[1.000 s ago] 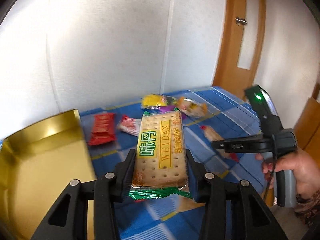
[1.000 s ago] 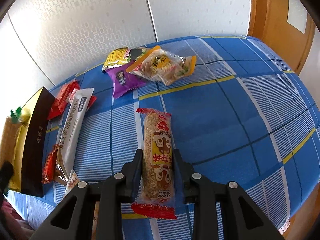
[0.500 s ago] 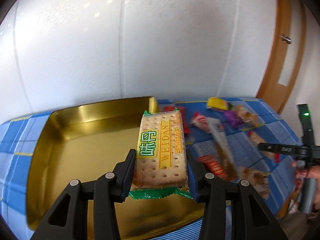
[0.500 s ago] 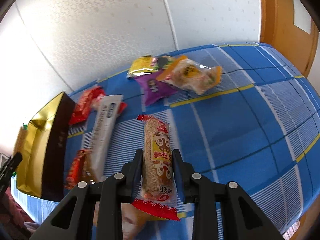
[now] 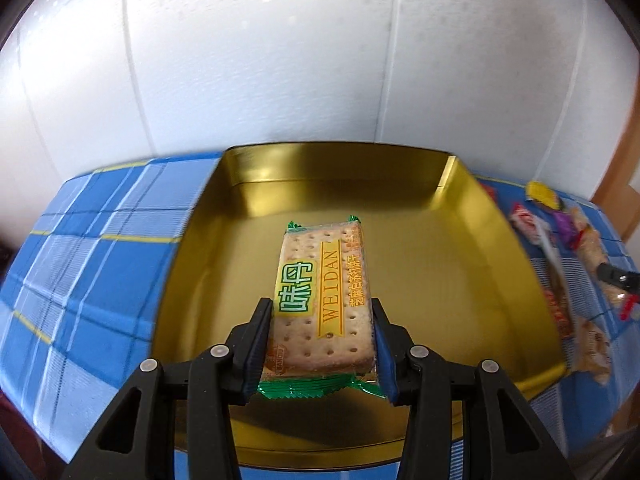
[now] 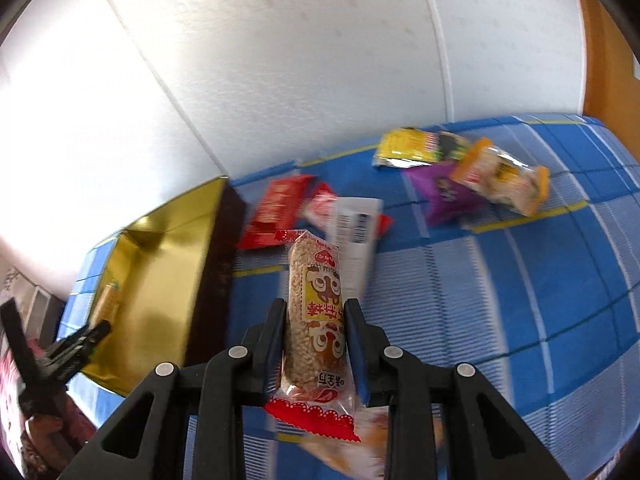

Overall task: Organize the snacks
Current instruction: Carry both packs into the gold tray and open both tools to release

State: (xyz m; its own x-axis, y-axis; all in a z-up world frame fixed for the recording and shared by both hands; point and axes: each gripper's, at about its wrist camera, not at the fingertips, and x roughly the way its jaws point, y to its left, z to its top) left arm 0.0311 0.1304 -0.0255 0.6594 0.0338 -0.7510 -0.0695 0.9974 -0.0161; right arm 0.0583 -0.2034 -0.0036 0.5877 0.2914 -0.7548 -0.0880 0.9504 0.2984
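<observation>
My left gripper (image 5: pixel 320 316) is shut on a WEIDAN cracker pack (image 5: pixel 322 300) with green ends and holds it over the inside of the gold tin box (image 5: pixel 460 280). My right gripper (image 6: pixel 316 318) is shut on a rice bar in a clear wrapper with red ends (image 6: pixel 316 312) and holds it above the blue checked cloth, to the right of the gold box (image 6: pixel 160 264). The left gripper also shows at the far left of the right wrist view (image 6: pixel 76 344).
Loose snacks lie on the blue checked cloth (image 6: pixel 500 300): a red pack (image 6: pixel 276 208), a white long pack (image 6: pixel 356 236), a purple pack (image 6: pixel 444 196), a yellow pack (image 6: pixel 408 148) and an orange-ended pack (image 6: pixel 500 180). A white wall is behind, a wooden door at right.
My left gripper has swung left with the cracker pack and now hangs over the middle of the gold box. My right gripper has moved left toward the box with the rice bar.
</observation>
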